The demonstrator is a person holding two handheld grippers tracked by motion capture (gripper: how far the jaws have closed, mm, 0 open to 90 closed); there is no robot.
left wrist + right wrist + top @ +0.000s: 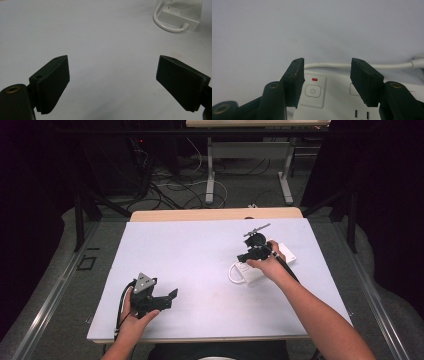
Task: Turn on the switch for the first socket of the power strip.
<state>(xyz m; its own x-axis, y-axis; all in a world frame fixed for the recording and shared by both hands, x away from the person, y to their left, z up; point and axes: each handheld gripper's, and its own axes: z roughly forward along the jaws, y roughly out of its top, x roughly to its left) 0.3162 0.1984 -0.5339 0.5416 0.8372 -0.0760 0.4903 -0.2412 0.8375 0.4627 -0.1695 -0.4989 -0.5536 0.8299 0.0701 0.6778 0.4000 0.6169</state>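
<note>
A white power strip (pixel 251 274) lies on the right part of the table, its white cord (pixel 232 273) looping at its left end. My right gripper (pixel 244 257) hovers just over that end, open, with nothing between its jaws. Along its jaws I see the strip (pixel 337 100), a power button (pixel 312 91) beside the left jaw and a lit red light (pixel 314 79) above the button. The right gripper (pixel 327 60) touches neither. My left gripper (pixel 169 299) is held low at the front left, wide open and empty. From the left gripper (pixel 112 60), the strip (pixel 180 15) lies far off.
A white sheet (pixel 200 255) covers the table, and a wooden edge (pixel 215 214) shows at the far side. Beyond the table stand the legs of another table (pixel 210 175) among floor cables (pixel 170 185). Bare sheet lies between the two grippers.
</note>
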